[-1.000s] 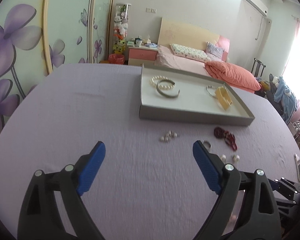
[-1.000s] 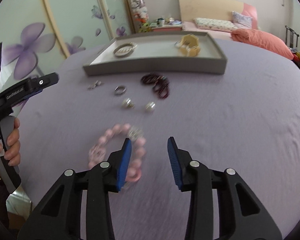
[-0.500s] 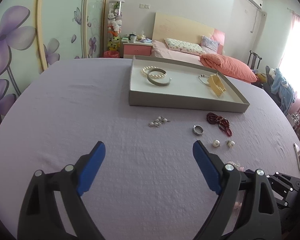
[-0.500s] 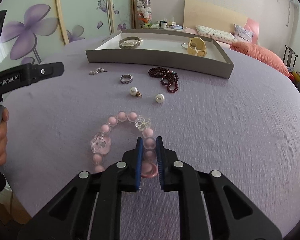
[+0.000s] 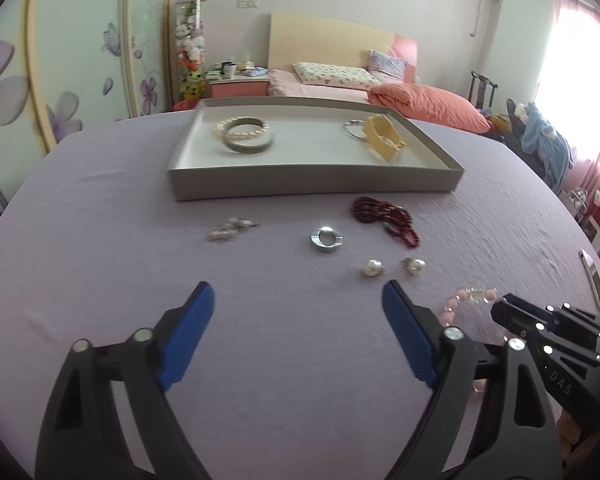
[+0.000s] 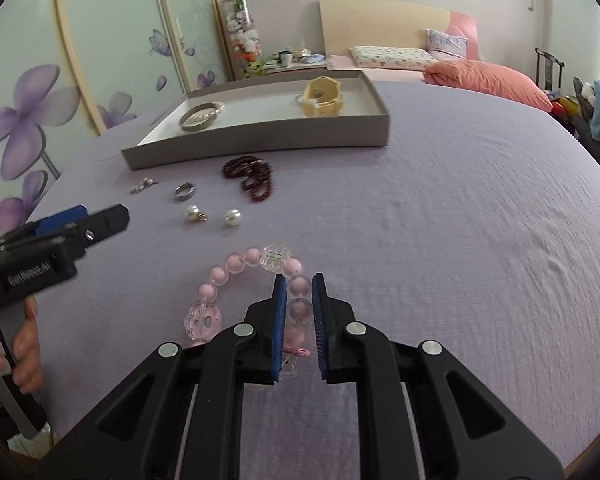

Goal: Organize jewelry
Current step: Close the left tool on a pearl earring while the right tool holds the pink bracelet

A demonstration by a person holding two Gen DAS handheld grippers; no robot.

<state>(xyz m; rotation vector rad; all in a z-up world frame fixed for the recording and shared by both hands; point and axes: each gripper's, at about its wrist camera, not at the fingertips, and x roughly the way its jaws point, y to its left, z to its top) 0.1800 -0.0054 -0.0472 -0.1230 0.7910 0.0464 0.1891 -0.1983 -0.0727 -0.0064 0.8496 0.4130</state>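
Observation:
My right gripper (image 6: 299, 284) is shut on a pink bead bracelet (image 6: 228, 276) and holds it just above the purple tablecloth. My left gripper (image 5: 298, 300) is open and empty over the cloth, short of a silver ring (image 5: 326, 237), two pearl earrings (image 5: 372, 268) and a dark red bead bracelet (image 5: 384, 216). A small pearl cluster (image 5: 230, 229) lies to the left. The grey tray (image 5: 300, 182) beyond holds a pearl and metal bangle (image 5: 246, 136) and a yellow bracelet (image 5: 384, 138). The pink bracelet also shows in the left wrist view (image 5: 466, 298).
The round table with a purple cloth (image 6: 460, 220) drops off at its edges. A phone (image 5: 592, 278) lies near the right edge. A bed (image 5: 340, 80) and a nightstand (image 5: 240, 82) stand behind the table.
My right gripper has closed on the pink bracelet and lifted it slightly. My left gripper has moved closer to the loose ring and earrings, still open.

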